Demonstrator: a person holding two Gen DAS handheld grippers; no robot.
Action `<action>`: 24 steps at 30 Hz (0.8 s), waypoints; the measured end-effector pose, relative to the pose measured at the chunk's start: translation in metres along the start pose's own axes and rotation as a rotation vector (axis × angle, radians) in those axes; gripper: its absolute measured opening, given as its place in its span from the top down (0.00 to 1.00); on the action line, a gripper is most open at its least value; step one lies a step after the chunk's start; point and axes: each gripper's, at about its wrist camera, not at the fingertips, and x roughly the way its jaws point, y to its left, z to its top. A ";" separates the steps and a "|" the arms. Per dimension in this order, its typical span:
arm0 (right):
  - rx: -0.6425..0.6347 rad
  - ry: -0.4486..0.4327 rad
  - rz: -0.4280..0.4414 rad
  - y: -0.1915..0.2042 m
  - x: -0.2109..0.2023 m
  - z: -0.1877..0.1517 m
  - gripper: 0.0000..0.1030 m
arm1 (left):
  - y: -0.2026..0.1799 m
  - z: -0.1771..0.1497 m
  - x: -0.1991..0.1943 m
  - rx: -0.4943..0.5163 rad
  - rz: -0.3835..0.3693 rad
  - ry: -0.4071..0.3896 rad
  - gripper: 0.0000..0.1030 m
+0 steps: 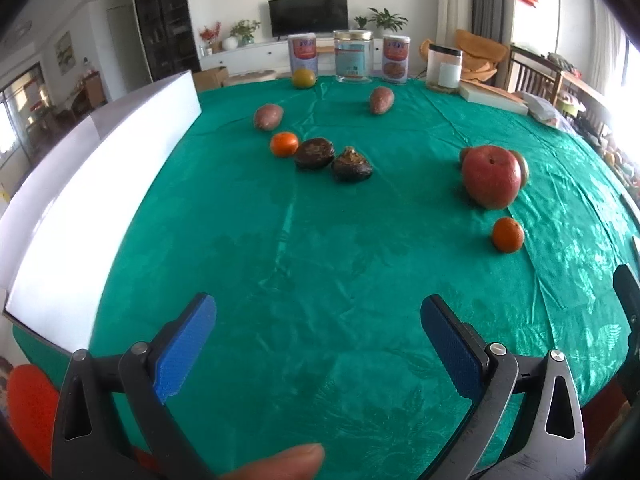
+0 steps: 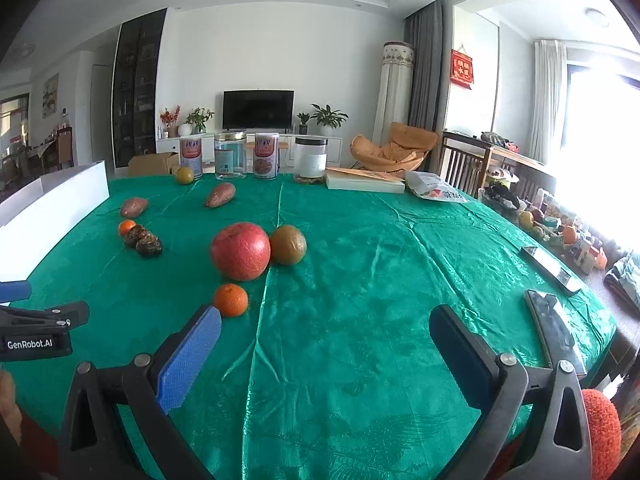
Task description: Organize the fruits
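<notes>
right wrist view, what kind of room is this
Most likely a home living and dining room: a television on a low white cabinet, potted plants beside it, and a table with a green cloth where fruit lies.

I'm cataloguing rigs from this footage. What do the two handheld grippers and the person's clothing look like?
Both the left gripper and right gripper have black, triangular-cutout arms with silver pivot screws and blue textured pads. From the right wrist view, the left gripper's body reads "GenRobot.AI" in white. Orange-red fuzzy fabric, probably a sleeve, shows at the edges.
</notes>
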 end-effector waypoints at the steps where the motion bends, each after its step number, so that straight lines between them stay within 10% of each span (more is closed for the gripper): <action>1: -0.011 -0.007 0.000 0.002 0.000 0.000 0.00 | 0.001 0.001 0.002 0.000 0.003 0.002 0.01; 24: -0.046 0.007 0.008 0.020 0.021 -0.015 0.00 | 0.013 -0.017 0.037 -0.004 0.046 0.032 0.01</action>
